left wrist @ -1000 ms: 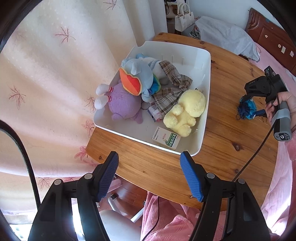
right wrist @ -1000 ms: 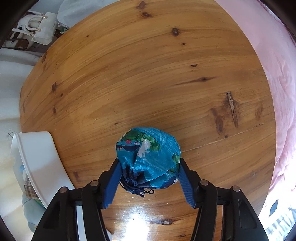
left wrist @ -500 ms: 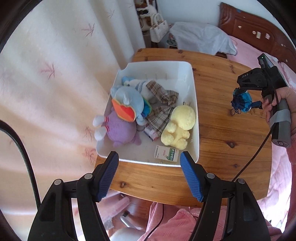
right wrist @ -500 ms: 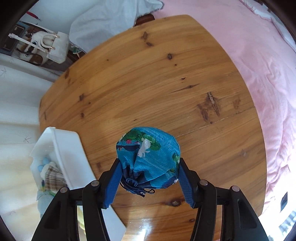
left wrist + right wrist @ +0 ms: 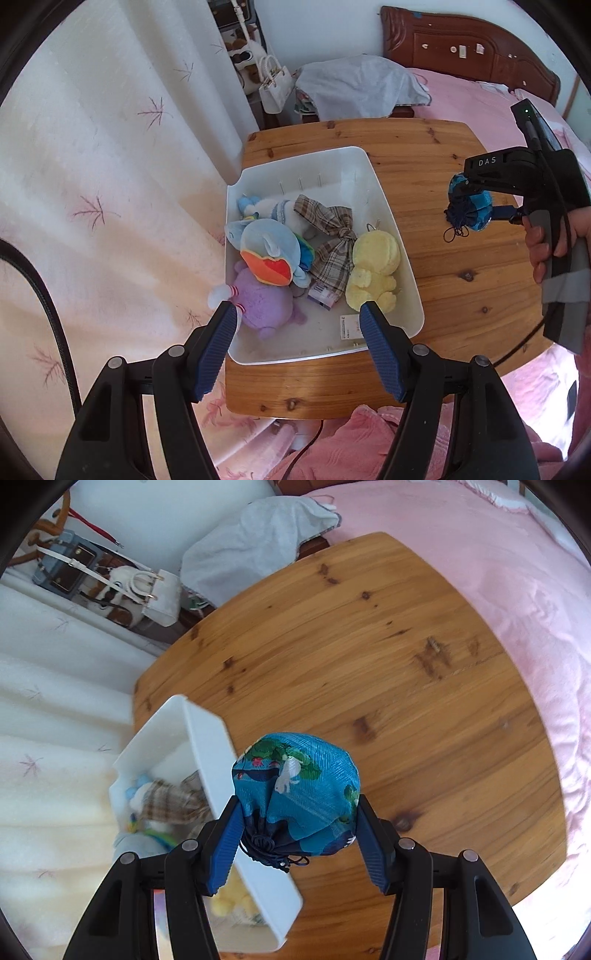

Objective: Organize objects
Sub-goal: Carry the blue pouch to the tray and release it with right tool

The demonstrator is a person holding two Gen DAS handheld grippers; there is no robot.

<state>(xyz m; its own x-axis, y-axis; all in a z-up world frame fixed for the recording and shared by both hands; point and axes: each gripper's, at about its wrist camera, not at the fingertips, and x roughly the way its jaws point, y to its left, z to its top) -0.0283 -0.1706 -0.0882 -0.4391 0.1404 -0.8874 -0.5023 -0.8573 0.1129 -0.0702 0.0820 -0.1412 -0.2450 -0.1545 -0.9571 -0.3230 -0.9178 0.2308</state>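
A white bin (image 5: 373,177) sits on the wooden table (image 5: 443,280) and holds a purple plush (image 5: 258,302), a blue plush (image 5: 269,247), a yellow plush (image 5: 373,269), a plaid bow (image 5: 332,236) and a small box (image 5: 349,326). My right gripper (image 5: 297,830) is shut on a blue drawstring pouch (image 5: 299,790) and holds it in the air above the table, beside the bin's right rim (image 5: 210,753). It also shows in the left wrist view (image 5: 471,206). My left gripper (image 5: 299,350) is open and empty, high above the bin's near end.
A pink bed (image 5: 517,572) borders the table on the right. A grey cloth pile (image 5: 358,88) and white handbags (image 5: 275,88) lie beyond the table's far edge. A cream curtain (image 5: 110,184) hangs on the left. Pink fabric (image 5: 369,443) lies below the near edge.
Both grippers have risen well above the table. My right gripper has carried the pouch up and left toward the bin, which now shows under it. The left stays open.
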